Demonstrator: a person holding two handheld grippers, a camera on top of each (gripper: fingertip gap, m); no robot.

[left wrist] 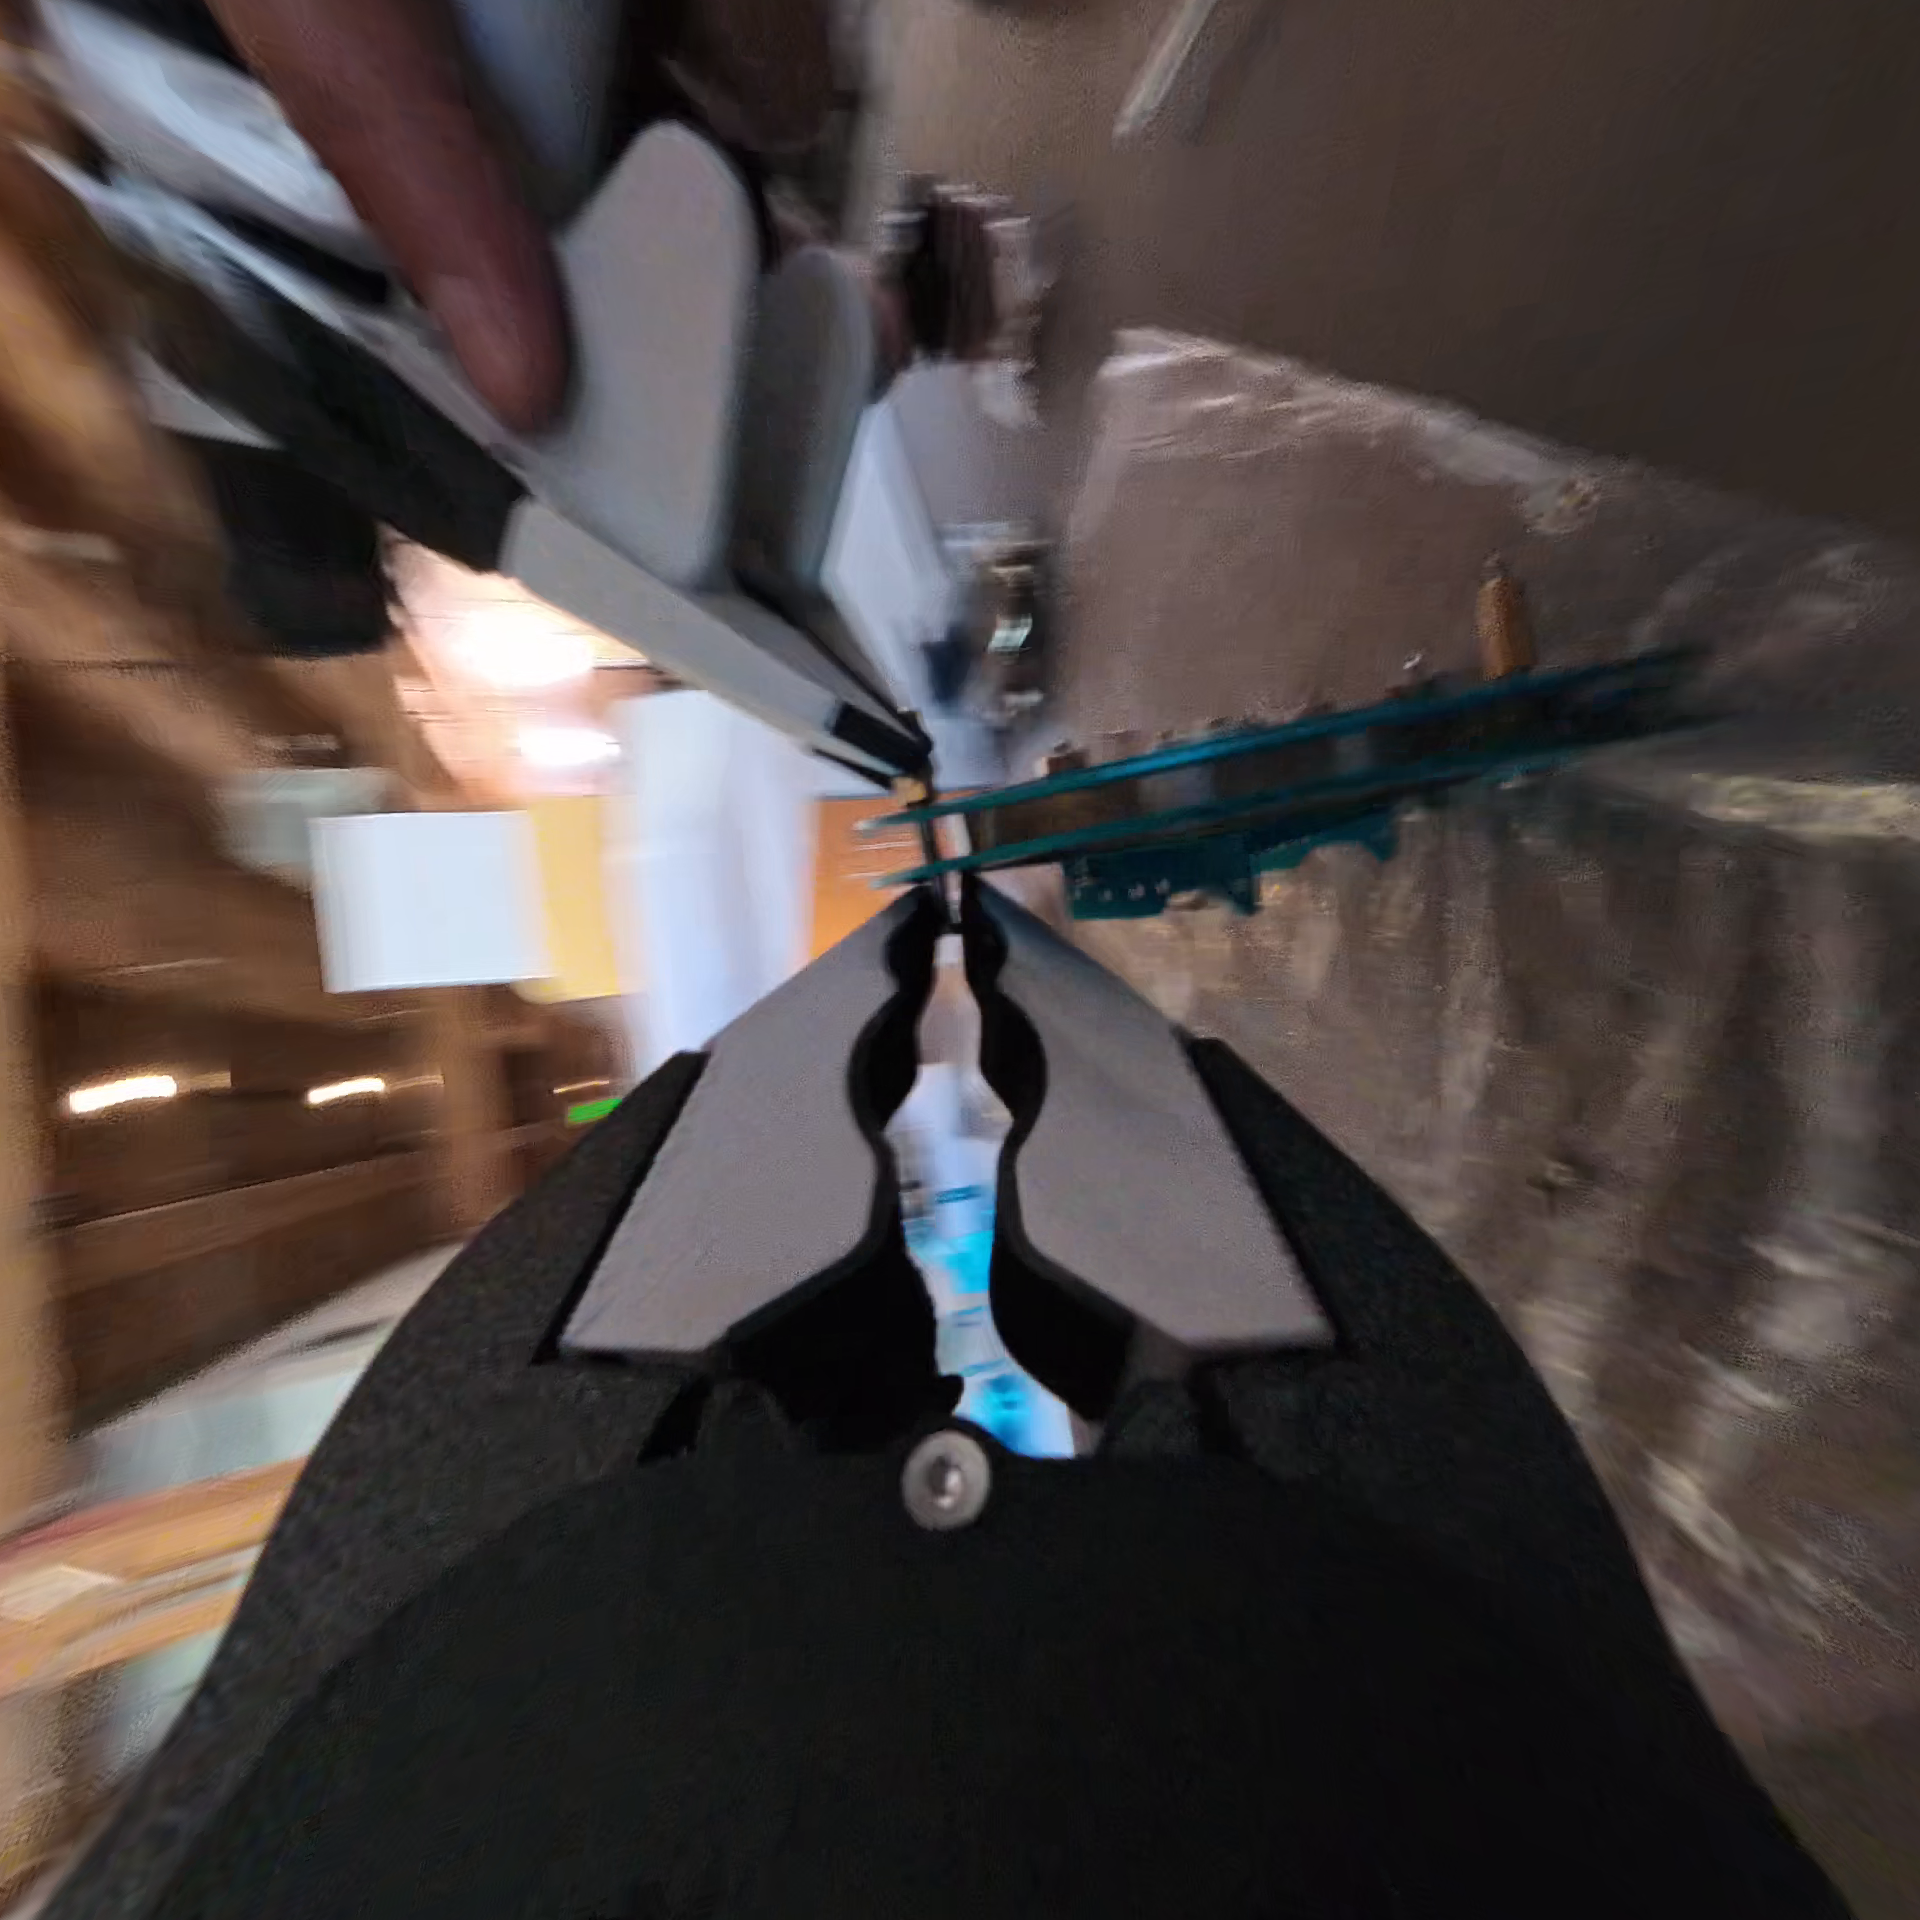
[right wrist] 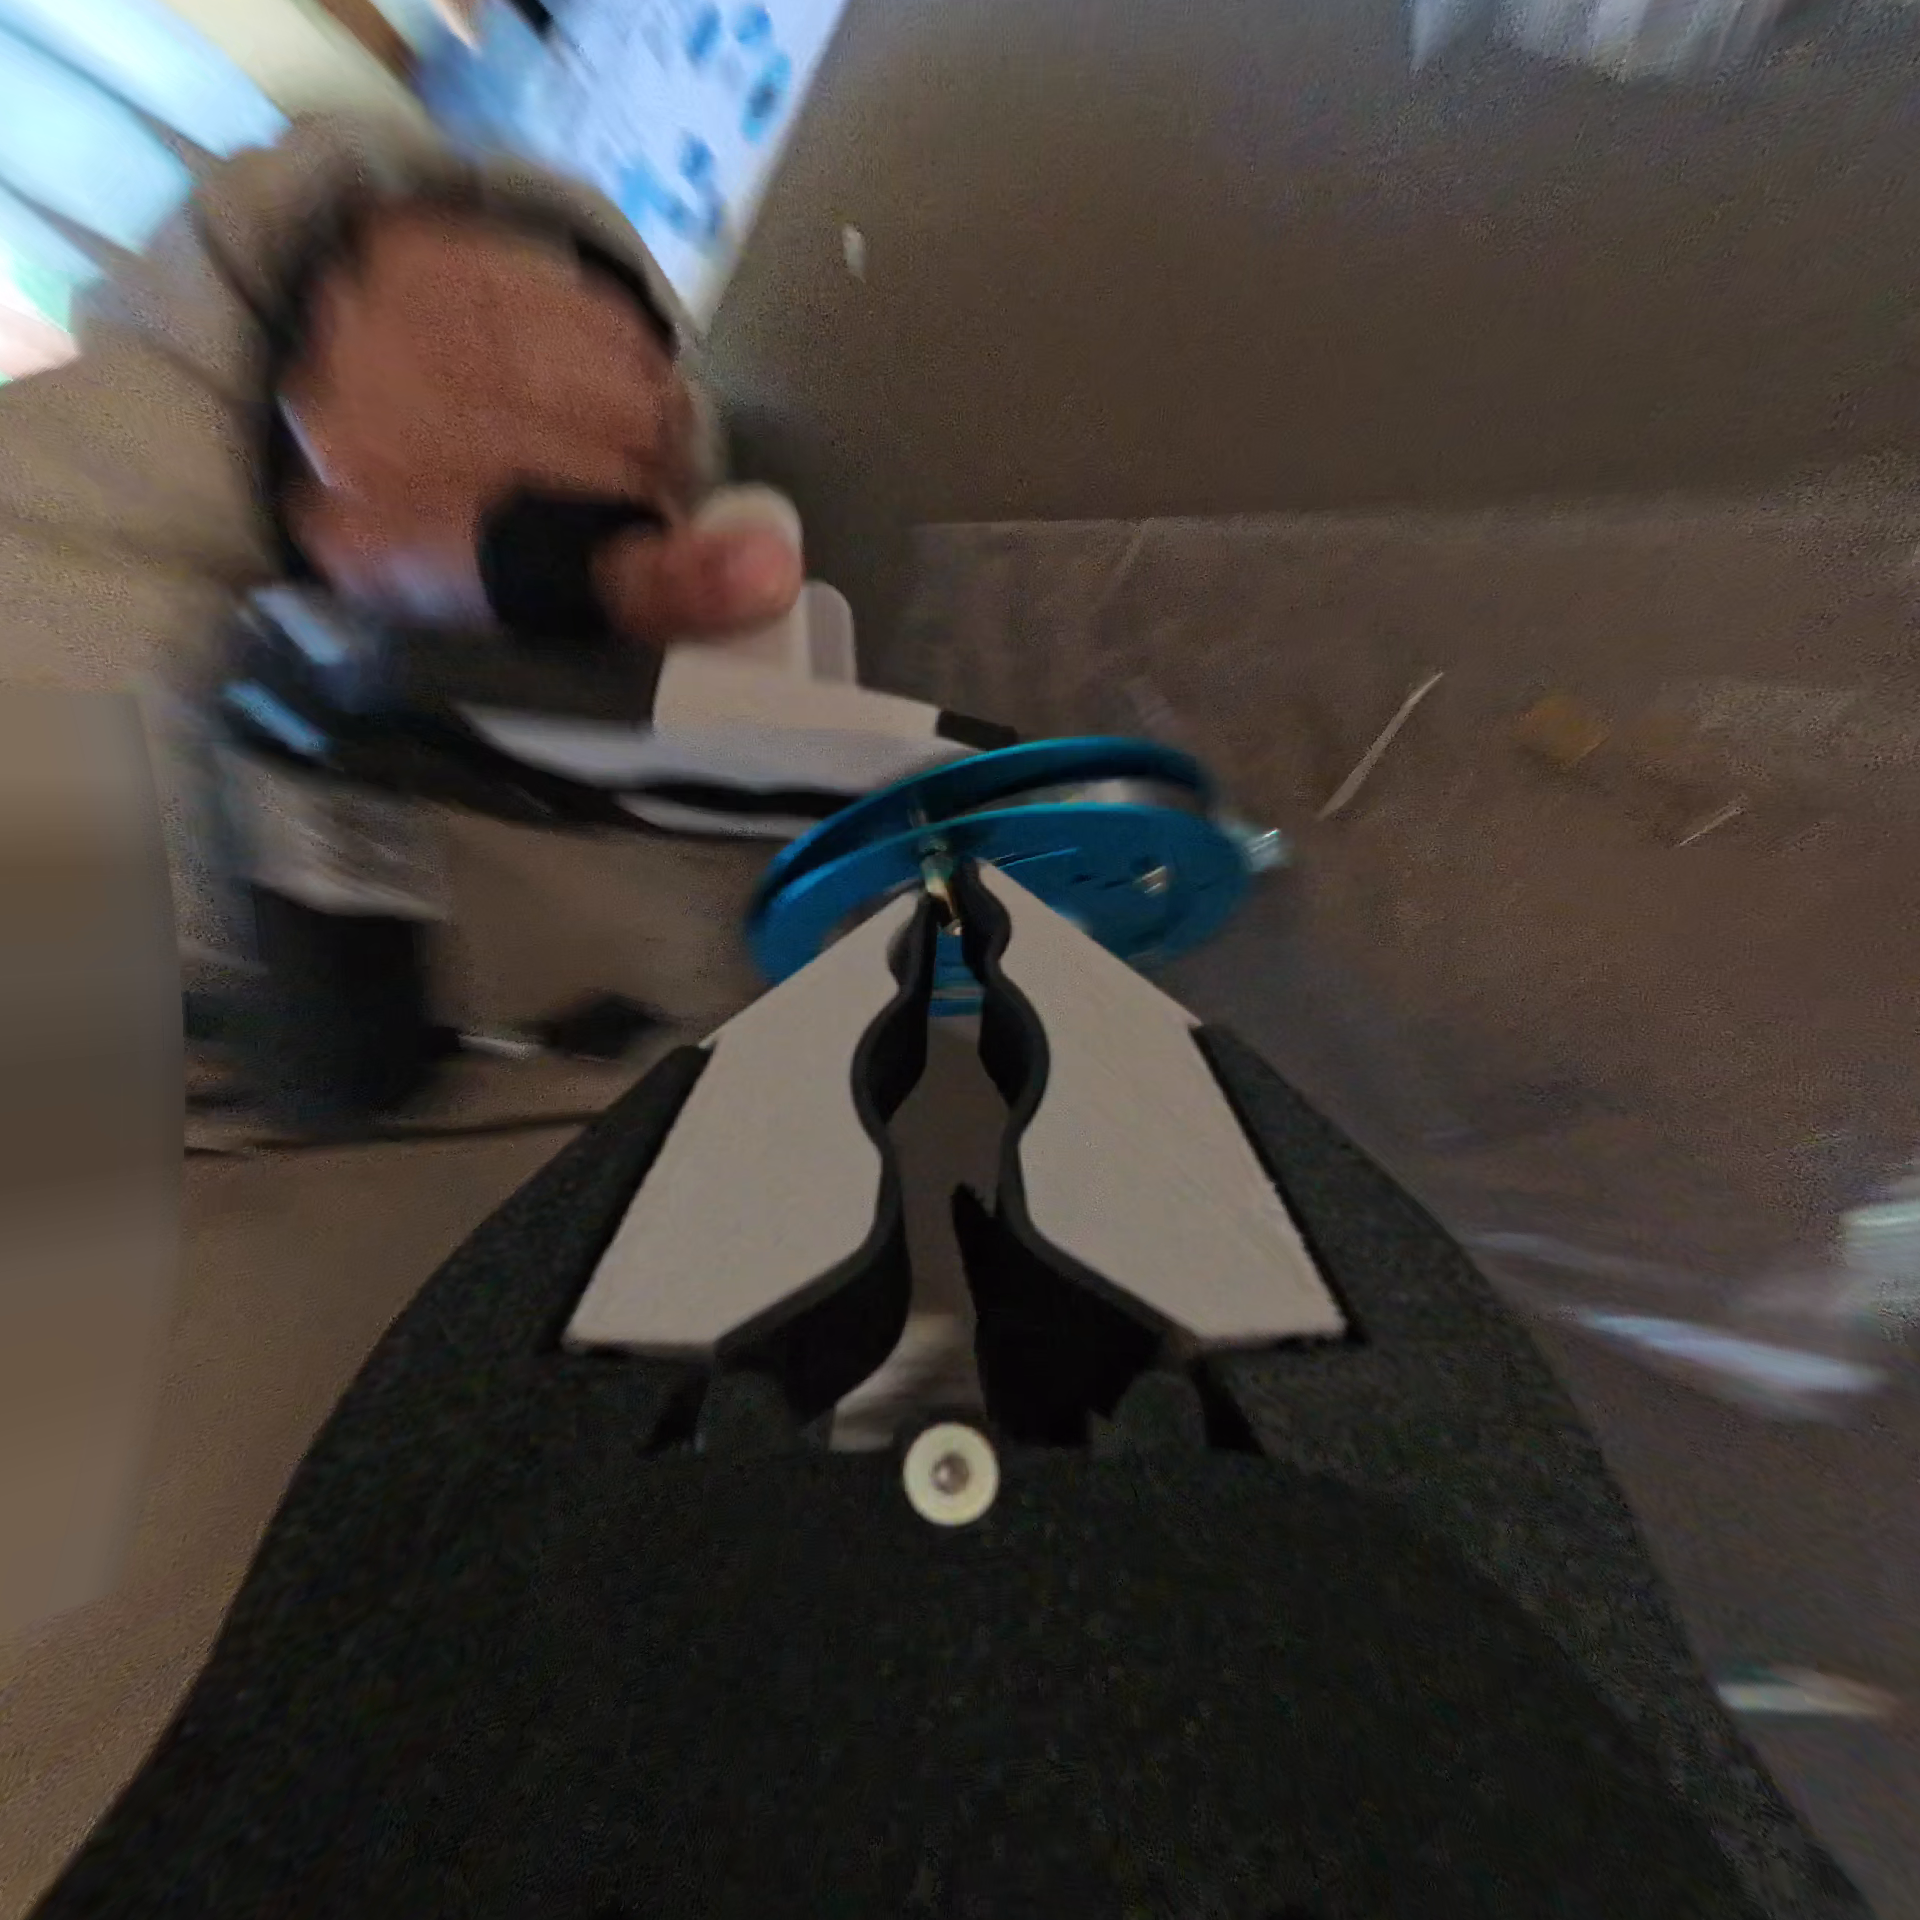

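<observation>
Both tongs pinch small brass standoffs at the edge of the stacked blue plates (right wrist: pixel 1039 883). Left tongs (left wrist: pixel 943 902) grip from below, right tongs (right wrist: pixel 948 896) alongside. A hand (right wrist: pixel 582 499) sits behind the plates.

Ahead of our right hand-held gripper (right wrist: pixel 948 902) the blue stacked discs (right wrist: pixel 1049 873) block us; the other hand-held gripper (right wrist: pixel 914 753) crowds forward-left; rightward looks open.

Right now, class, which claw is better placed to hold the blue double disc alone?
Right, probably. The right claw pinches a small post between the blue discs, tips past the rim; the left claw only meets their edge. Blur limits certainty.
</observation>
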